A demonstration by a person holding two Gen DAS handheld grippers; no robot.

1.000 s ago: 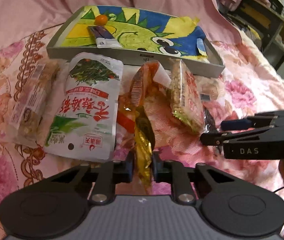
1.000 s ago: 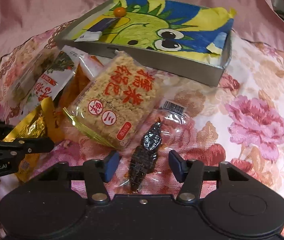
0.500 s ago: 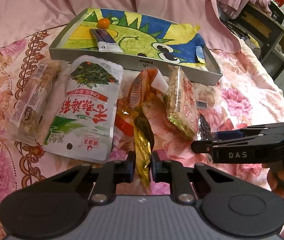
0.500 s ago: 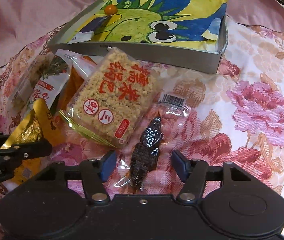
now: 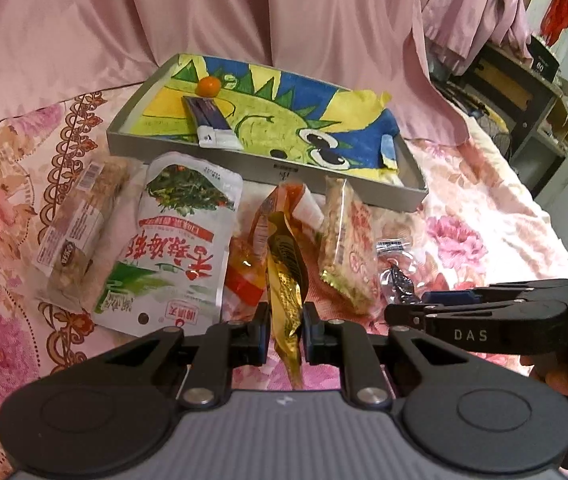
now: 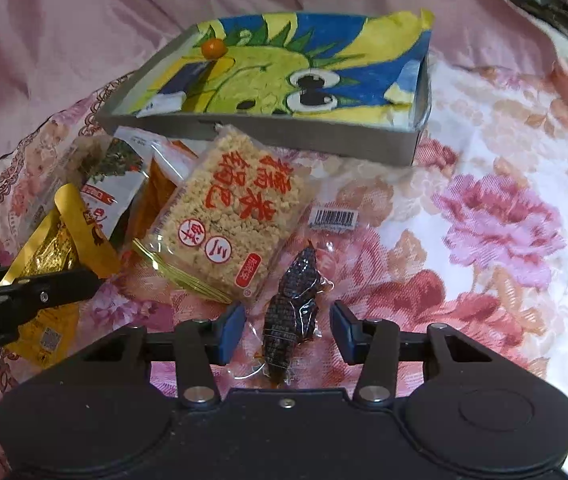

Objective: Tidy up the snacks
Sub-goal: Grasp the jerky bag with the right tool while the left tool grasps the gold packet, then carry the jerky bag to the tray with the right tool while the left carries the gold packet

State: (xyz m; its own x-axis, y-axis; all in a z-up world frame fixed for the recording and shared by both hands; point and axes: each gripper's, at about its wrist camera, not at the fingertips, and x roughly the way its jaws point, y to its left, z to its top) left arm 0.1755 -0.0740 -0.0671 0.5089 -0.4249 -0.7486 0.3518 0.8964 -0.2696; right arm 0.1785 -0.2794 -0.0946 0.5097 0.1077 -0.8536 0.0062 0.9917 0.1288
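While both grippers hang over the flowered bedspread (image 6: 503, 216), the scene reads thus:
Left gripper (image 5: 287, 330): pressed together on the gold packet (image 5: 284, 276), pinching it near its lower end.
Gold packet: long axis running away from the camera, upper end leaning toward the tray (image 5: 268, 164); lower tip hangs below the fingers.
Right gripper (image 6: 287, 330): jaws closing, pads not yet touching the dark snack (image 6: 293, 304) that lies between them.
Dark snack: in a clear wrapper on the bedspread, long axis along the fingers, narrow end pointing toward the tray.
Rice cake pack (image 6: 232, 220): just left of the dark snack (edges touching or overlapping; I cannot tell which).
Tray: beyond the pile, holding an orange ball (image 5: 208, 87) and a blue packet (image 5: 210, 122).
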